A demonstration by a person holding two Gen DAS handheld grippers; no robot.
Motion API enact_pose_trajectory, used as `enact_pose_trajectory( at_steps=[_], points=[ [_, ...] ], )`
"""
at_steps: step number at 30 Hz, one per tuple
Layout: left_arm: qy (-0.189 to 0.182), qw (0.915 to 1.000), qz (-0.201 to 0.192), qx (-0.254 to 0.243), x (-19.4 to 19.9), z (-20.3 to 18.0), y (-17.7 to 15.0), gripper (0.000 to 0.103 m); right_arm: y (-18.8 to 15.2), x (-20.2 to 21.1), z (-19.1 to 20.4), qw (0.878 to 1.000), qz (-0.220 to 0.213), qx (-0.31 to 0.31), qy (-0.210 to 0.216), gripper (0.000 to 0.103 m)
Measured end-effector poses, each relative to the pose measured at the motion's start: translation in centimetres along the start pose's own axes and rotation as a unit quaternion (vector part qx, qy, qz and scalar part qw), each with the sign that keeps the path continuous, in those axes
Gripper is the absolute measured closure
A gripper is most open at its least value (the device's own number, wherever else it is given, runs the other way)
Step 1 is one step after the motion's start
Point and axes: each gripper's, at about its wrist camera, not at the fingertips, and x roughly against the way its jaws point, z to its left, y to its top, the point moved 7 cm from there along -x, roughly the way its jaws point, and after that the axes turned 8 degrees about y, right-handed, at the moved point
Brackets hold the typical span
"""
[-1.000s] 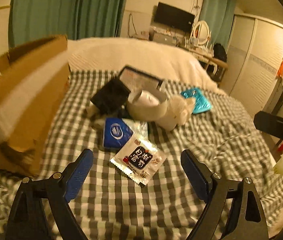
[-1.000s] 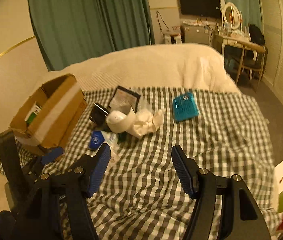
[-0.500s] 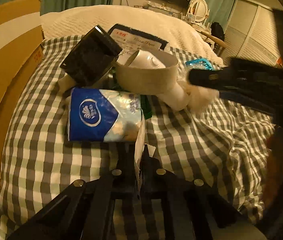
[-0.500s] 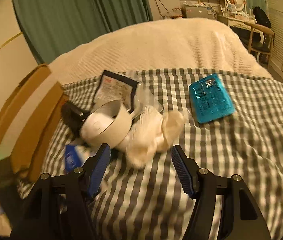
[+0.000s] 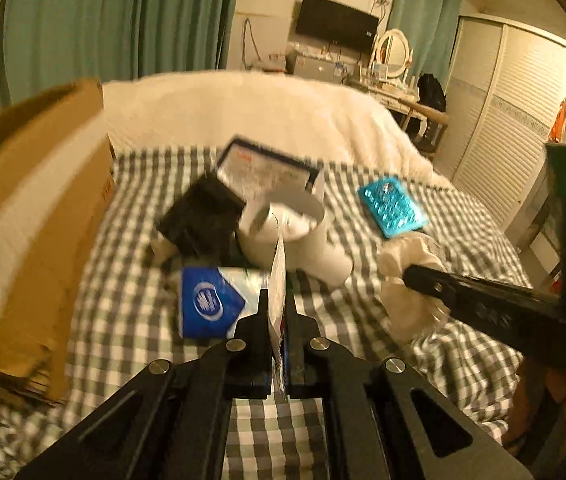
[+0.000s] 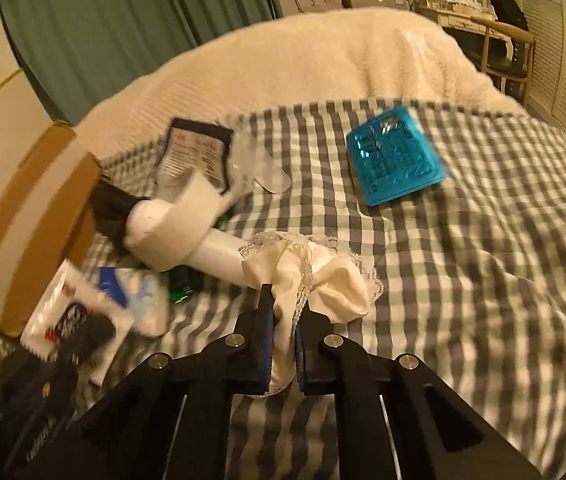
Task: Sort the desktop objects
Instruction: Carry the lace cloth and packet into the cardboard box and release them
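Observation:
My left gripper [image 5: 278,300] is shut on a white snack sachet [image 5: 279,276], held edge-on above the checked bedspread; the sachet also shows in the right wrist view [image 6: 77,316]. My right gripper [image 6: 283,312] is shut on a white lace-trimmed sock [image 6: 323,280], also seen in the left wrist view [image 5: 411,280]. On the bed lie a blue tissue pack [image 5: 211,300], a white tape roll [image 5: 295,220], a black box [image 5: 203,216], a framed white packet [image 5: 267,172] and a teal blister pack [image 5: 393,206].
An open cardboard box [image 5: 31,208] stands at the left edge of the bed. A white blanket [image 5: 251,112] covers the far half. A small green item [image 6: 181,284] lies by the tape roll. Wardrobe and desk stand at right.
Both grippers were open a second ago. The left closed on the sachet and has lifted it. The right moved in and closed on the sock.

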Motion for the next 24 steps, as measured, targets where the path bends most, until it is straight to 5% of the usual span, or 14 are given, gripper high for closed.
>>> enact_pose_trajectory(
  at_steps=[12,19,24],
  points=[
    [-0.005,0.9933,-0.113,0.025,10.5,2.7,5.8,0.1,1.8,11.1,9.2,0.996,-0.055,0.057,0.042,0.095],
    [0.022,0.9776,-0.192,0.084,16.6,11.5,11.2,0.1,4.0,15.6,18.5,0.986,-0.081,0.11,0.092,0.095],
    [0.075,0.9706,-0.188,0.13,15.9,20.0,12.4,0.1,6.2,14.7,27.1,0.975,-0.077,0.146,0.15,0.095]
  ],
)
